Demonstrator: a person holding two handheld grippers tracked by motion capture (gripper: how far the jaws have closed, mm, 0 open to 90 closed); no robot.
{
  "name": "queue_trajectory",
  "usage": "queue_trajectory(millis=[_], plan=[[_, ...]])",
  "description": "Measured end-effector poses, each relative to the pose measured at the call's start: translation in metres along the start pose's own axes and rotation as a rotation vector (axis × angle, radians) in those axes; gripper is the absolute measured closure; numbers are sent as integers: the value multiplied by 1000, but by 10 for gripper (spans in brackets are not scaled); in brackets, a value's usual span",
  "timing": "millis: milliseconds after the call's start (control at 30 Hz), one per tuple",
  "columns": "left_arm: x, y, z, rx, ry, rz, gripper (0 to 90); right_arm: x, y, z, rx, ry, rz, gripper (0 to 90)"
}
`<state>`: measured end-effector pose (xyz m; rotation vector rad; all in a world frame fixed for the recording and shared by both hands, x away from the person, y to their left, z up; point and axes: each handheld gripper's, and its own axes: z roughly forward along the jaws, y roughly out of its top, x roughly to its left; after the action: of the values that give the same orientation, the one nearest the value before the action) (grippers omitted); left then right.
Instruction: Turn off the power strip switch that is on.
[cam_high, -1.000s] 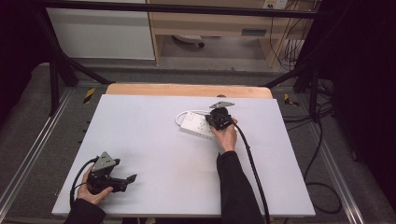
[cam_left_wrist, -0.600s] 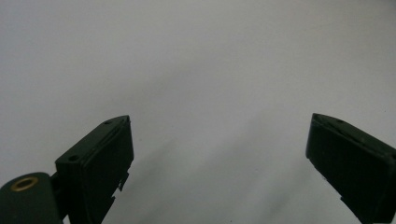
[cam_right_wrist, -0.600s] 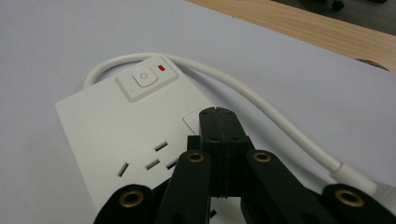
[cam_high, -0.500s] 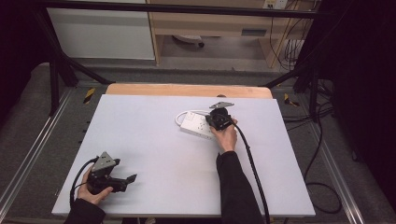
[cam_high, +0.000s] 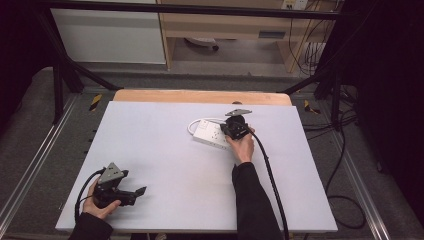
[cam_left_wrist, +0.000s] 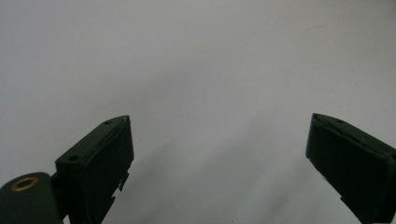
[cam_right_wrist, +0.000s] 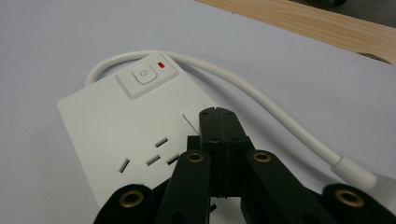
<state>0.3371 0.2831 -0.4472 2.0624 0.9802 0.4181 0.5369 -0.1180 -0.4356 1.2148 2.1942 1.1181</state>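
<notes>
In the high view the white power strip (cam_high: 212, 134) lay right of centre on the pale table (cam_high: 165, 150), slightly toward the upper part of the frame, with its white cord (cam_high: 196, 123) looping off its upper-left end. The right gripper (cam_high: 231, 131) stood over the strip's right end, held by the person's right hand (cam_high: 243, 148).

In the right gripper view the jaws were pressed flat together with nothing between them, their joined tip resting on or just above the strip's top face (cam_right_wrist: 116, 121), just past the socket slots (cam_right_wrist: 154, 156); whether it touched cannot be told. The power button (cam_right_wrist: 144, 74), with a red indicator (cam_right_wrist: 161, 65) beside it, sat further toward the upper left of that frame, well short of the tip.

The step in hand looked like pressing that button with the closed tip. To do it well, the gripper probably needed to slide up-left along the strip's face, centre the tip on the button, and push straight down, since an angled push could skid the light strip across the smooth table. Keeping the jaws closed would give one firm point.

The left gripper (cam_high: 139, 191) rested at the lower left of the high view, its jaws spread wide and empty over bare table in the left gripper view (cam_left_wrist: 219, 154).
</notes>
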Motion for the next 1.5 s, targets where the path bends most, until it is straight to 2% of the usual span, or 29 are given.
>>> queue_trajectory(millis=[333, 400, 533, 600, 733, 833, 900, 933, 1000, 1033, 1067, 1167, 1333, 1500], plan=[[0, 0, 0, 2, 1, 1, 75, 6, 6, -14, -2, 23, -29, 900], [-1, 0, 0, 4, 1, 2, 75, 6, 7, -21, 0, 30, -24, 852], [-1, 0, 1, 4, 3, 4, 75, 6, 9, -28, 2, 33, -29, 819], [-1, 0, 1, 4, 4, 2, 75, 7, 10, -33, 2, 37, -31, 770], [0, 0, 1, 6, 6, 0, 75, 11, 13, -48, -1, 56, -36, 615], [0, 0, 1, 4, 6, 1, 75, 13, 13, -55, -11, 53, -45, 566], [0, 0, 1, 6, 6, 0, 75, 13, 11, -64, -16, 57, -38, 465], [0, 0, 1, 6, 6, 0, 75, 13, 11, -64, -16, 57, -38, 465], [0, 0, 1, 6, 7, -1, 75, 12, 8, -69, -14, 54, -35, 397], [0, 0, 1, 6, 8, -2, 75, 11, 5, -74, 0, 57, -33, 311], [0, 0, 1, 7, 7, -2, 75, 11, 5, -74, 0, 57, -33, 311], [0, 0, 1, 7, 8, -1, 75, 10, -2, -81, 8, 53, -41, 194], [0, 0, 1, 9, 8, -2, 75, 11, -8, -89, 22, 49, -59, 155], [0, 0, 1, 9, 9, -1, 75, 10, -16, -98, 29, 59, -42, 89]])
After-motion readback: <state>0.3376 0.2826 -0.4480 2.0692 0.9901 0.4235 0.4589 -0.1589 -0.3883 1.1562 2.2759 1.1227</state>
